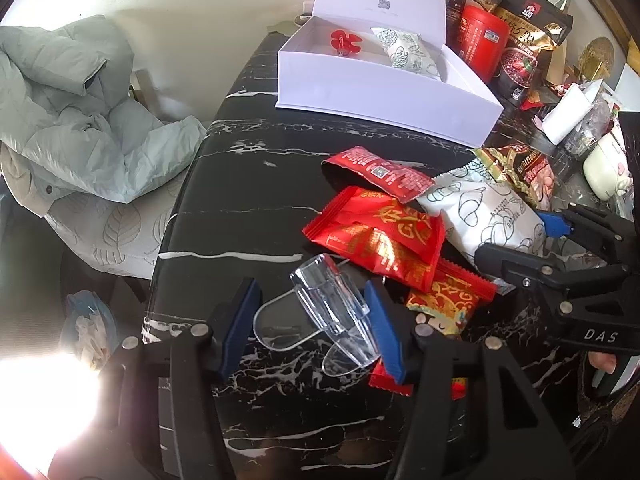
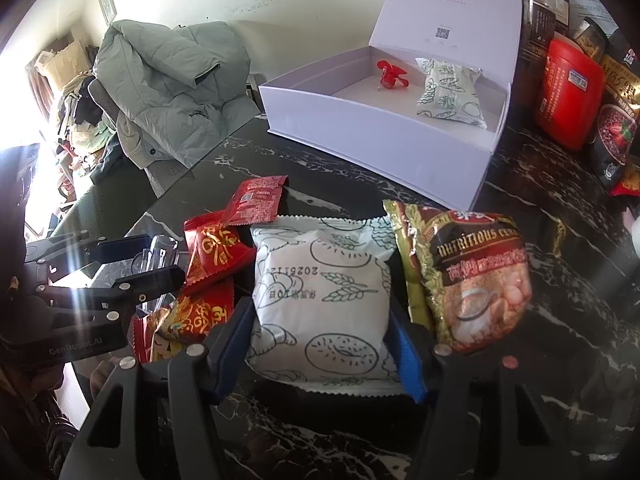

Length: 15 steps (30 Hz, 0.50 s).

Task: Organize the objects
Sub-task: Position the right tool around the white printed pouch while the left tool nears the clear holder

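While the right hand-held gripper [image 2: 322, 346] clamps the white packet [image 2: 320, 300] (upside-down print).

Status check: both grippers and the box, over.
Left gripper jaws astride clear plastic clip, left pad off it. Right gripper jaws pressing white printed snack packet. Open white box unobstructed.

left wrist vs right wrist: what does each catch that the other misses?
Left wrist only: the whole clear plastic clip between the left gripper fingers, not visibly clamped; a white tissue box.

Right wrist only: the right gripper pads pressing the white bread packet; the full front of the cereal sachet; a cluttered corner behind the coat.

Both: open white box holding a red clip, red snack packets, green coat.
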Each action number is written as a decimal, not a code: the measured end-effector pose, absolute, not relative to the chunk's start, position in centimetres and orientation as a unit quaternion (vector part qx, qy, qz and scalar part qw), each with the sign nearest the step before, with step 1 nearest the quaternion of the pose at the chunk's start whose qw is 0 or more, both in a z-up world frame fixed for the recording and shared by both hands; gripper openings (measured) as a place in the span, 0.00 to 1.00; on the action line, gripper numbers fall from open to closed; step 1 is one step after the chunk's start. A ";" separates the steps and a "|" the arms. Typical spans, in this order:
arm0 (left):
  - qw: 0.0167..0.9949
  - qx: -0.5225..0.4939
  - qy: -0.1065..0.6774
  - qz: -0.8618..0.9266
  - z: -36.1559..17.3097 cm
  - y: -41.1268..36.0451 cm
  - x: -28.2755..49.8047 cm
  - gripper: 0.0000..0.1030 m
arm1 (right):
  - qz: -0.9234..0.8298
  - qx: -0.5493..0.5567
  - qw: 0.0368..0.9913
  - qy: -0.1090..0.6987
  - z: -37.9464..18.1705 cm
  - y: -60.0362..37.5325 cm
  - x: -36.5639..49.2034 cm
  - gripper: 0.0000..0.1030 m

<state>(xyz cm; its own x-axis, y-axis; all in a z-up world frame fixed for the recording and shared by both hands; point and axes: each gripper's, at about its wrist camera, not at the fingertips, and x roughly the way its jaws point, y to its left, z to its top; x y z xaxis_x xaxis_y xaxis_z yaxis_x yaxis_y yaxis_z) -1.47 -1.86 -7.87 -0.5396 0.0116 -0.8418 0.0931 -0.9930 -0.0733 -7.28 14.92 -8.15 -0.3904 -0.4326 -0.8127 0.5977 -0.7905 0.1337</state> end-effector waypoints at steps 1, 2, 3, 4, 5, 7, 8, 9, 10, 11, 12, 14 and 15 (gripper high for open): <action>0.025 0.480 0.056 -0.875 -7.9 -1.9 -1.4 0.52 | -0.828 0.456 0.312 0.091 -8.1 14.9 -7.2 0.61; 0.026 0.480 0.056 -0.875 -7.8 -1.9 -1.4 0.52 | -0.828 0.456 0.312 0.092 -8.1 14.9 -7.0 0.61; 0.027 0.481 0.054 -0.875 -7.8 -1.8 -1.3 0.52 | -0.828 0.456 0.313 0.093 -8.1 15.0 -6.9 0.60; 0.028 0.482 0.053 -0.874 -7.8 -1.8 -1.2 0.51 | -0.827 0.457 0.313 0.093 -8.1 15.0 -6.8 0.60; 0.028 0.482 0.053 -0.874 -7.7 -1.8 -1.1 0.51 | -0.827 0.457 0.314 0.092 -8.1 15.1 -6.7 0.60; 0.026 0.482 0.060 -0.874 -7.5 -1.9 -0.8 0.51 | -0.825 0.459 0.317 0.090 -8.0 15.3 -6.6 0.59; 0.027 0.481 0.062 -0.874 -7.4 -1.9 -0.7 0.51 | -0.824 0.461 0.318 0.088 -8.0 15.4 -6.5 0.59; 0.028 0.480 0.062 -0.875 -7.2 -2.0 -0.5 0.51 | -0.824 0.461 0.319 0.087 -8.0 15.4 -6.4 0.59; 0.029 0.479 0.061 -0.875 -7.1 -2.0 -0.4 0.51 | -0.823 0.461 0.319 0.087 -8.0 15.5 -6.2 0.59; 0.030 0.478 0.060 -0.876 -7.0 -2.0 -0.3 0.51 | -0.823 0.461 0.319 0.087 -7.9 15.6 -6.1 0.59; 0.031 0.476 0.059 -0.877 -6.8 -1.9 -0.2 0.51 | -0.823 0.461 0.320 0.087 -7.8 15.6 -5.9 0.59; 0.032 0.474 0.060 -0.878 -6.6 -1.9 0.0 0.51 | -0.823 0.460 0.323 0.087 -7.7 15.8 -5.6 0.59; 0.030 0.473 0.061 -0.878 -6.4 -1.9 0.1 0.51 | -0.823 0.459 0.324 0.087 -7.6 15.9 -5.5 0.59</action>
